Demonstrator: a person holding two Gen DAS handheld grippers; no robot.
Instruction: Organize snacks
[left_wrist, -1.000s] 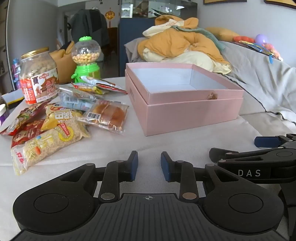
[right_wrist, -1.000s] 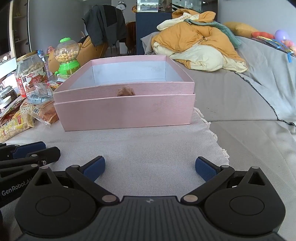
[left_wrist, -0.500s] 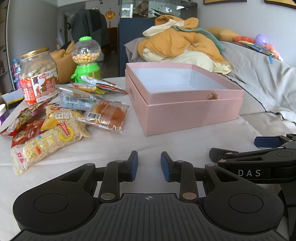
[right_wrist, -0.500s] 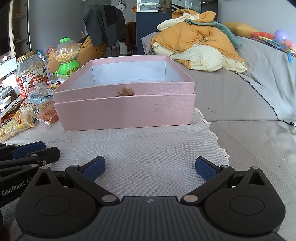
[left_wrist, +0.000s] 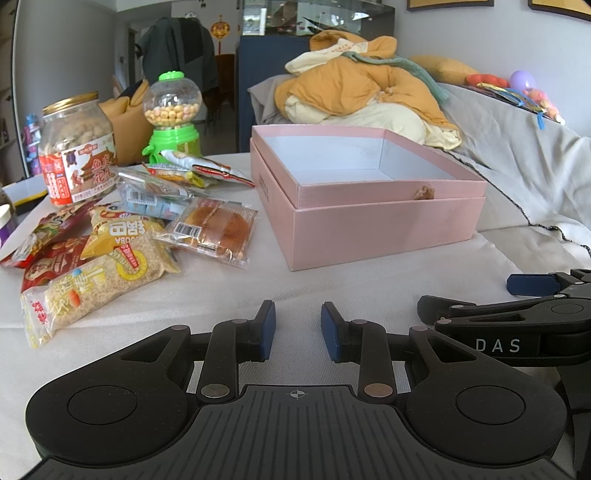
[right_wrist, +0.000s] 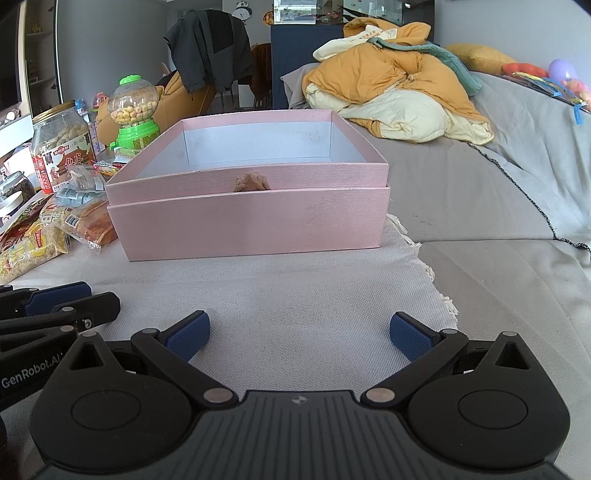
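Ahead-left of left tongs (left_wrist: 294, 326), snack packets (left_wrist: 110, 243), pink box (left_wrist: 369, 206) beyond

- Our left gripper (left_wrist: 294, 326) is matte black, with two round discs flanking a ribbed central plate that bears a small crosshair mark.
- Its fingers (left_wrist: 266, 325) end in dark blue pads, carried on black link arms; one pivot pin is silver, the other copper-toned.
- Our right gripper (right_wrist: 299, 332) has the same black body, the same ribbed plate and discs, and silver pivot pins.
- Its fingers (right_wrist: 188, 334) carry textured blue pads on angled black links with triangular cut-outs.
- Seen from the left gripper's camera, the right gripper's side shows white "DAS" lettering.
- Seen from the right gripper's camera, the left gripper's side reads "GenRobot.AI" in white.
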